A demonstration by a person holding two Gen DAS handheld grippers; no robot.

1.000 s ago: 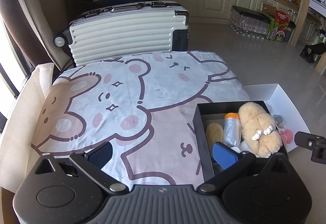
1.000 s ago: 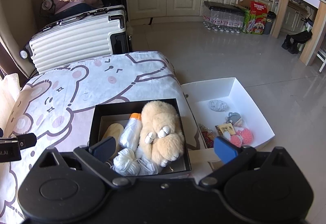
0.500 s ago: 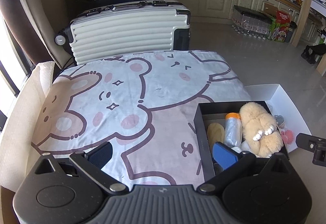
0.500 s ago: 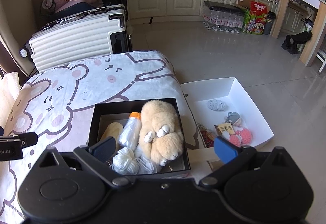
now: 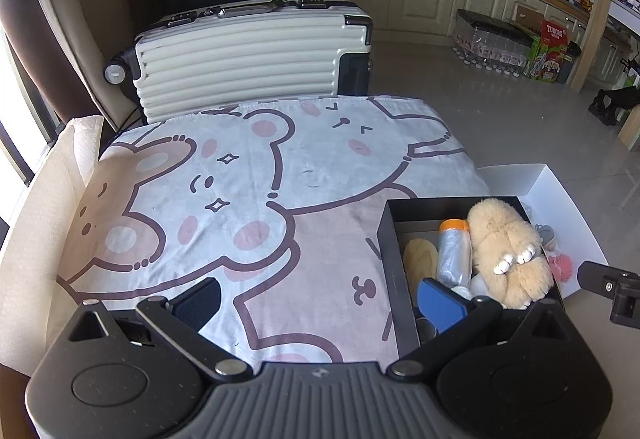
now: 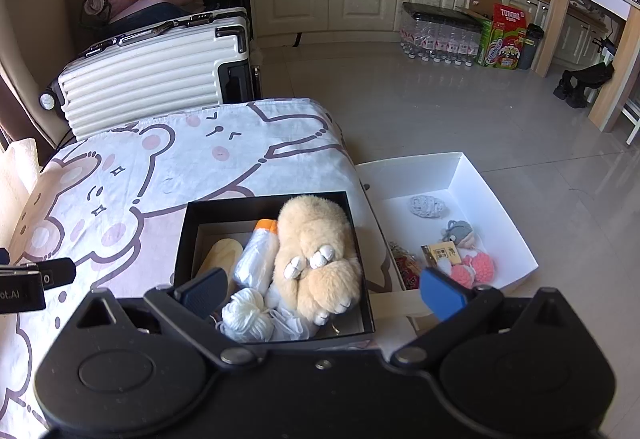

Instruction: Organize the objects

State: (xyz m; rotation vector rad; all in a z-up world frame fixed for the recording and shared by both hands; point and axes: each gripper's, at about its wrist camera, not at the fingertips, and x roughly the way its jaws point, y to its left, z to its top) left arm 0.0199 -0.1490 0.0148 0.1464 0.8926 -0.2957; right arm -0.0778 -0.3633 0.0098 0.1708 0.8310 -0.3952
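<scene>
Left wrist: left tool (image 5: 318, 297) spread, empty, above bear-print desk (image 5: 248, 175); black box (image 5: 390, 239) at right.

Right wrist: right tool (image 6: 322, 289) spread, empty (2 pads clear) over plush toy (image 6: 316, 251) in box; white tray (image 6: 500, 207) beside. Risk: overfilled box, plush could snag and spill.

"TUBORG" in white letters across the red top of the green-and-red cardboard carton (image 6: 502, 37), standing on the floor just right of the shrink-wrapped pack of clear water bottles (image 6: 440, 35); same word, smaller and fainter, on that carton (image 5: 551, 51) in the left wrist view. Fragment "ot.AI" in white on the black body of the left gripper (image 6: 20, 289), at the left edge of the right wrist view, far left of the carton. Tan tag (image 6: 440, 253) in the white open box (image 6: 516, 235) with dark printing, too small to read. Nothing else legible.
</scene>
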